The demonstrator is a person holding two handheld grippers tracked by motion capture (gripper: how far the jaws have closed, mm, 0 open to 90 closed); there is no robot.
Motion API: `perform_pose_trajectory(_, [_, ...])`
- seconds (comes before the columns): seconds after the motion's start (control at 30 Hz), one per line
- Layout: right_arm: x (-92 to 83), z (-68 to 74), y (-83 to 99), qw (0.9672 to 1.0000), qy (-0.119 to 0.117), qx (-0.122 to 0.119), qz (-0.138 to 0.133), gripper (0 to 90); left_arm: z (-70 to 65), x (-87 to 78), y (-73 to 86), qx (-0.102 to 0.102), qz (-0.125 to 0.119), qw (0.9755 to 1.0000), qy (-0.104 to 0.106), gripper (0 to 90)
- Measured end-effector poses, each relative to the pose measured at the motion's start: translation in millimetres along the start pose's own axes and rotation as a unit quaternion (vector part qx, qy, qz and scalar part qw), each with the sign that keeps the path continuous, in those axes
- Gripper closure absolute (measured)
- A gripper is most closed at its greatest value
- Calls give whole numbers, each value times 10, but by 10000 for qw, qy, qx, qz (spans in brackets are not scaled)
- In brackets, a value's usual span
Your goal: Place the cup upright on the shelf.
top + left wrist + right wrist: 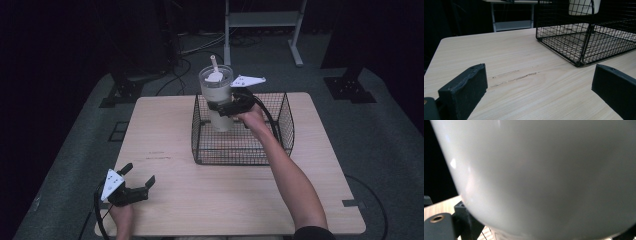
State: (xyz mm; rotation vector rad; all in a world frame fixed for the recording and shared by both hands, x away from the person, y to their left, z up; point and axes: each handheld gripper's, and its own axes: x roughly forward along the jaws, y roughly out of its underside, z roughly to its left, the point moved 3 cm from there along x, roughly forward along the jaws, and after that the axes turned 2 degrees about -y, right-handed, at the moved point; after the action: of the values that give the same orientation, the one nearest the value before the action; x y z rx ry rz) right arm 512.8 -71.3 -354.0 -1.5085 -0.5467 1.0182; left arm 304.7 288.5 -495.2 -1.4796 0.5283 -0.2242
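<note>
The right gripper [223, 107] is seen clenched around a tall white tumbler [218, 100], its black fingers [464, 220] pressed against the smooth, glossy wall. The tumbler is held upright over the far left part of a black wire basket [280, 142], its base down inside the rim and off the mesh floor. A clear lid [216, 76] and a pale straw [214, 62] are carried on top, and the body narrows toward the base. The left gripper [138, 176] is kept low at the near left corner of the light wooden desk [165, 135], its fingers [464, 90] spread wide apart, released, nothing between them
</note>
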Motion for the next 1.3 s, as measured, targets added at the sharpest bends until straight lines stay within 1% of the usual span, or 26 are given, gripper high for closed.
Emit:
perform_pose_trajectory(0.1, [24,-39,80,9999,-29,-6,147,82,1,0,0,-10,-13,10000,4,0])
perform_pose_trajectory(0.23, [53,-56,147,9997,-21,36,233,82,2,1,0,-4,-15,10000,4,0])
perform_pose_trajectory(0.33, [96,-71,240,9994,-72,76,328,82,4,-1,-1,-15,-6,10000,1,0])
perform_pose_trajectory(0.47, [138,-82,300,9990,-115,98,416,82,5,-3,-1,-19,-7,10000,7,0])
perform_pose_trajectory(0.53, [170,-89,333,9988,-124,47,479,82,6,-4,-1,-23,-13,10000,8,0])
perform_pose_trajectory(0.57, [199,-87,361,9984,-154,86,536,82,9,-2,-1,-35,-30,10000,6,0])
perform_pose_trajectory(0.77, [257,-102,435,9975,-173,89,681,82,14,-6,-2,-45,-28,10000,10,0])
perform_pose_trajectory(0.9, [269,-118,469,9969,-174,119,755,82,21,-15,-2,-99,-83,9999,22,0])
perform_pose_trajectory(1.03, [285,-131,509,9958,-189,58,893,81,21,-16,-3,-101,-82,9999,26,0])
perform_pose_trajectory(1.1, [288,-142,524,9955,-200,80,922,82,24,-16,-3,-88,-82,9999,27,0])
perform_pose_trajectory(1.17, [289,-150,533,9954,-201,65,934,81,21,-17,-2,-121,-83,9999,33,0])
perform_pose_trajectory(1.3, [282,-177,571,9947,-158,79,1008,81,21,-16,-2,-123,-86,9999,37,0])
